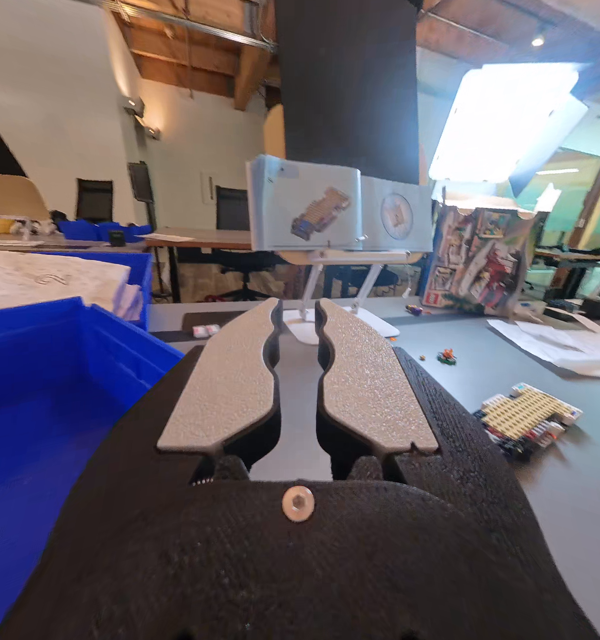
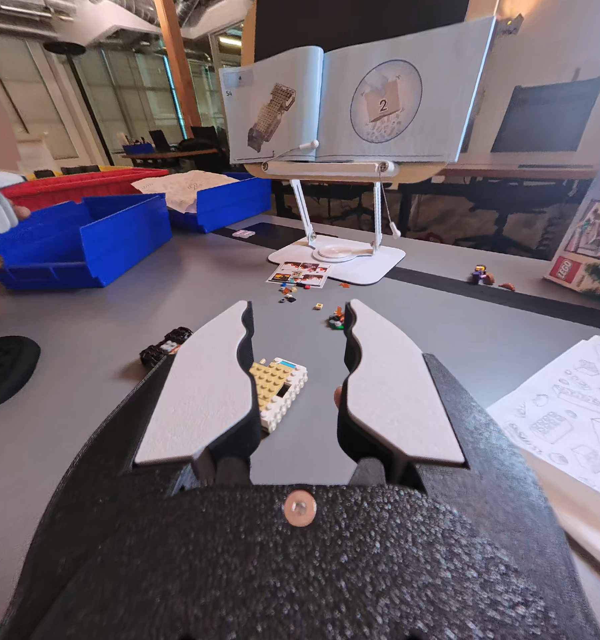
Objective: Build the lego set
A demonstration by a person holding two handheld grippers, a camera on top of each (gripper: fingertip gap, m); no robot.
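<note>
My left gripper (image 1: 298, 304) hovers over the grey table (image 1: 499, 502) beside a blue bin (image 1: 49, 398). Its jaws stand a little apart with nothing between them. My right gripper (image 2: 299, 304) is open wide, low over a tan and white brick build (image 2: 279, 391) that lies on the table (image 2: 118, 311). The build's left part is hidden behind my left finger (image 2: 205, 381), and the right finger stands clear of it. The build also shows in the left wrist view (image 1: 527, 415), to the right. An open instruction booklet (image 2: 361, 104) rests on a white stand (image 2: 340, 256) straight ahead.
Blue bins (image 2: 84, 235) and a red one (image 2: 84, 183) stand at the left. Small loose pieces (image 2: 288, 291), a sticker sheet (image 2: 300, 273), a small orange and green build (image 2: 336, 317) and a black brick piece (image 2: 165, 346) lie ahead. A printed paper sheet (image 2: 568, 415) and a toy box (image 2: 586, 249) are at the right. Tip to tip, the grippers are about 40 centimetres apart.
</note>
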